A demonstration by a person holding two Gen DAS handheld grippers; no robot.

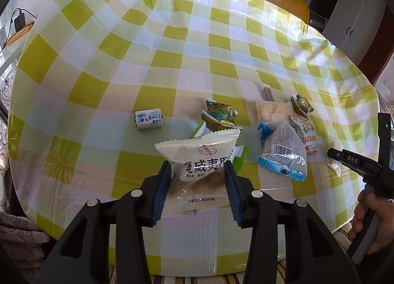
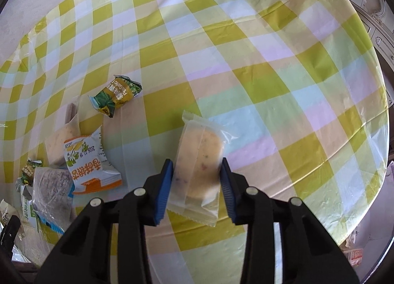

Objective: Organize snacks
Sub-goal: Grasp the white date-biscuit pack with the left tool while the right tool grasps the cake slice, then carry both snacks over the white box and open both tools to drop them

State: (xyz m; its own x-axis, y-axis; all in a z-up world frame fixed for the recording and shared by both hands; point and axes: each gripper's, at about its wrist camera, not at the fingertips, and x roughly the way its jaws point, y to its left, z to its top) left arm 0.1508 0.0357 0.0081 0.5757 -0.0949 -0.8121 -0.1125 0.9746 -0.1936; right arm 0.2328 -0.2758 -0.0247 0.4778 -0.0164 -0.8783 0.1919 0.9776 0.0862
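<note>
Left wrist view: the left tool [image 1: 198, 178] clenches one white printed snack packet [image 1: 197, 160] above the yellow-checked desk [image 1: 147, 62]; seven other snacks lie beyond, some overlapping. Right wrist view: the right tool [image 2: 195, 180] grips one translucent biscuit packet [image 2: 199, 160]; left-edge packets are cut off.

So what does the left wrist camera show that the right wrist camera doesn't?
Only the left wrist view shows the left gripper shut on a white packet with Chinese lettering, and a small white and blue roll-shaped snack.

Only the right wrist view shows the right gripper shut on a clear-wrapped pale cake.

Both show the checked tablecloth, the orange and white packet and the grey packet with blue edges.
</note>
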